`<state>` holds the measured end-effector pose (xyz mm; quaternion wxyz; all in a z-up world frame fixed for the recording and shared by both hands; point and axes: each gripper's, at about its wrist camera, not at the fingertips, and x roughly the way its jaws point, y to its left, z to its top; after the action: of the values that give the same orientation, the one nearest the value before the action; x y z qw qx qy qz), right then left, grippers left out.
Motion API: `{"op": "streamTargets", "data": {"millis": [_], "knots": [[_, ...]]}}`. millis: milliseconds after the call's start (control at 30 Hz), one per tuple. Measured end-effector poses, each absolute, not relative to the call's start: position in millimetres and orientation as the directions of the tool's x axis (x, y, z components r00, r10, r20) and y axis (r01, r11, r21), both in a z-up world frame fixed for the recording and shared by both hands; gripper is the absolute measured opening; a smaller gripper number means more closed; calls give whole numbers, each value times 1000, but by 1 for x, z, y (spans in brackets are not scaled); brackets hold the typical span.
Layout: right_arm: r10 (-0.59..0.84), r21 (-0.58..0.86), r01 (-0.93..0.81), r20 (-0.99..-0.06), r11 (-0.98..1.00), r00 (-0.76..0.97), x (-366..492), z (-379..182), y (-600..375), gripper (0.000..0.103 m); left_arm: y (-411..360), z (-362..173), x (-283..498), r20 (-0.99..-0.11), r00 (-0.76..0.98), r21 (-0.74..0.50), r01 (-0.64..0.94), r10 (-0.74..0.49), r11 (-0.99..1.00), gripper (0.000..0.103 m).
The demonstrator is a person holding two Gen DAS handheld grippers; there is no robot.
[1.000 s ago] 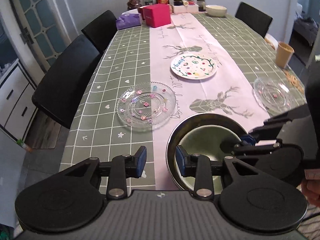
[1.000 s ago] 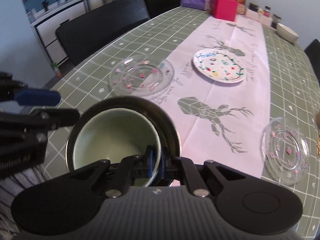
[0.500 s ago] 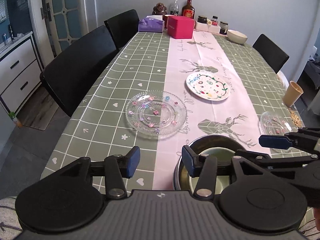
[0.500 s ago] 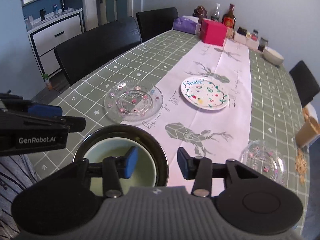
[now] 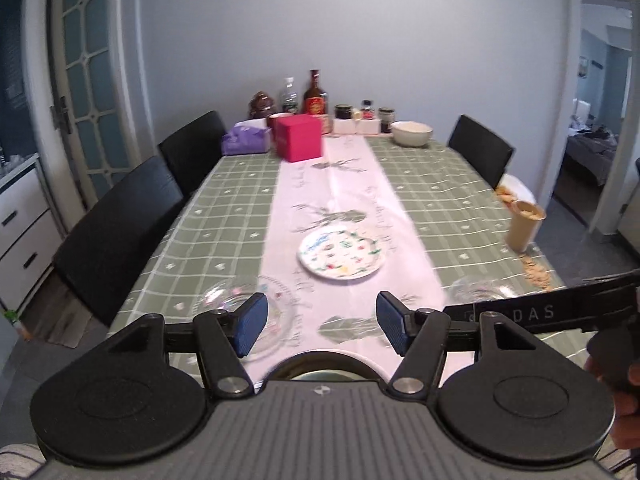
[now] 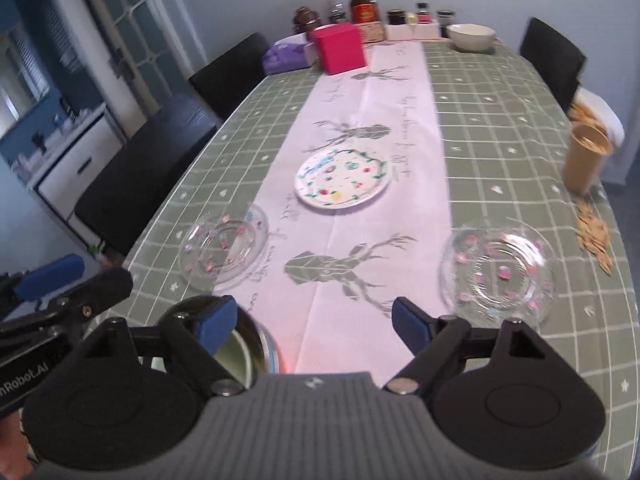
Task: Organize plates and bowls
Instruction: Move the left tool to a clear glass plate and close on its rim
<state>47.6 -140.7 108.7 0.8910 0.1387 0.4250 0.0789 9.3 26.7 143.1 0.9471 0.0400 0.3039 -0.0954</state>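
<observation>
Left tongs and right tongs both opening, nothing between them, "nRobot.AI" lettering read on left tongs, painted plate mid-desk, its writing illegible.

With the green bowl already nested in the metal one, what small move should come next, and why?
Probably swing the right tool toward the small glass plate just ahead on its right. Both tools are opening with nothing between their pads, the left tool too, and the nested bowls sit at the near edge, while three plates lie apart.
</observation>
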Motion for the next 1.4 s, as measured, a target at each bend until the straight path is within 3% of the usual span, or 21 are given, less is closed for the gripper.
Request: {"op": "streamTargets", "data": {"millis": [267,533,633,800,933,1133,1267,1400], "knots": [[181,413,145,-652,899,736,27,109,-231,84,-44,141,8,-563,791,26,308,-241,951,74],[10,469,343,-601,814,799,14,67,-292,83,-87,95,35,-587,743,-109,319,-320,941,74],[-27,483,385,-595,786,803,16,48,-305,73,-101,68,44,-627,711,-134,305,-319,943,74],[-45,513,403,-575,758,817,18,30,-324,66,-109,30,50,-694,641,-165,301,-327,939,74],[27,563,387,-590,730,807,21,11,-336,54,-98,17,52,-674,641,-248,273,-368,930,74],[40,513,363,-617,778,786,44,-11,-334,41,-91,-10,76,-665,627,-397,163,-405,903,71],[98,537,334,-624,775,775,53,-22,-330,39,-89,-29,88,-644,624,-444,165,-442,880,71],[78,545,368,-630,753,772,51,-28,-335,39,-94,-41,96,-642,652,-406,158,-404,900,70]]}}
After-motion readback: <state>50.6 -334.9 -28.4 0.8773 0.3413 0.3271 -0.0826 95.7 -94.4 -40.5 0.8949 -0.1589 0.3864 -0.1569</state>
